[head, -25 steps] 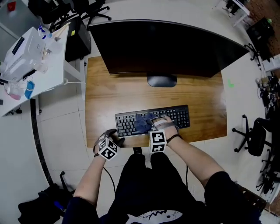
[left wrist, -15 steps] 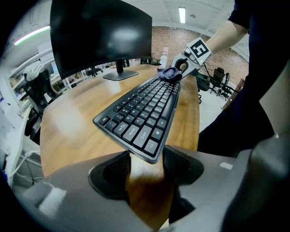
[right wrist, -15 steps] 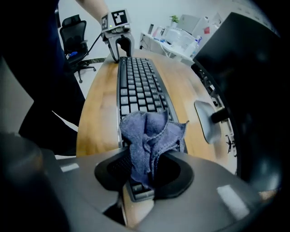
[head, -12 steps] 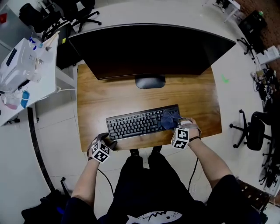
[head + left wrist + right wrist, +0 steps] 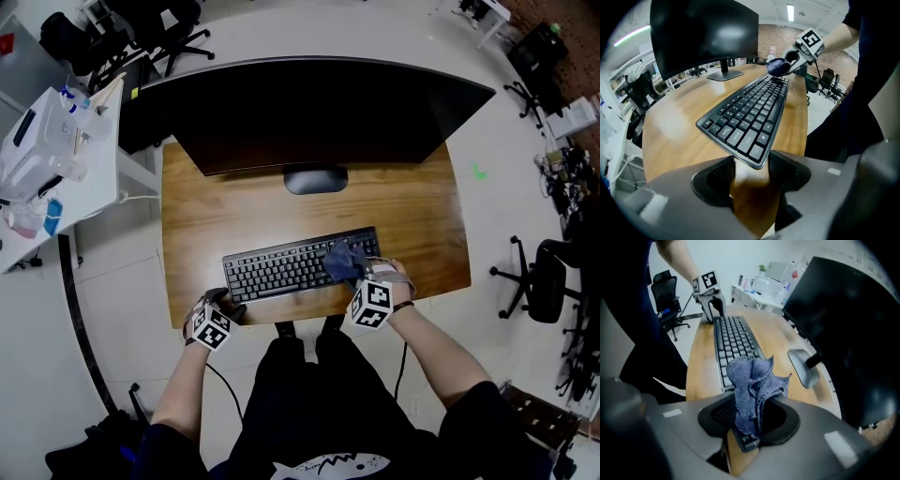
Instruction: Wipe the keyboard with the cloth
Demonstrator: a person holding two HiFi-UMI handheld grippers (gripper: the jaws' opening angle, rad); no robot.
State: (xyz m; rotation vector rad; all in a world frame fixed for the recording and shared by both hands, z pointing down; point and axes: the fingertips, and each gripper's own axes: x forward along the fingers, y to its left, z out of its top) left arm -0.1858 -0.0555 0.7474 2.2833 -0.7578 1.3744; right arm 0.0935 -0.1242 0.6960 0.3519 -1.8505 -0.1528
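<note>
The right gripper (image 5: 751, 423) is clamped on the bunched cloth (image 5: 752, 378), which rests on the right end of the keyboard (image 5: 291, 267); the left gripper (image 5: 752, 171) pinches its near left corner. I'd say the wipe wants light downward pressure, long strokes along the rows, and a firm left hold so the keyboard doesn't slide.

Keyboard (image 5: 300, 265): black, pale legends on the keys. Cloth (image 5: 345, 262): dusty blue, denim-like weave, lighter along the stitched edge. Desk (image 5: 422, 216): warm honey-brown wood, streaky grain, glossy sheen. Monitor (image 5: 309, 112): black; its foot (image 5: 315, 178) is dark grey. Left gripper (image 5: 232, 306) and right gripper (image 5: 364, 272): grey shells, black textured pads, each with a white cube bearing black square markers. Floor (image 5: 112, 281): off-white tiles. Side table (image 5: 98, 169): white. Person's clothes (image 5: 309, 403): black, with a white fish print.
</note>
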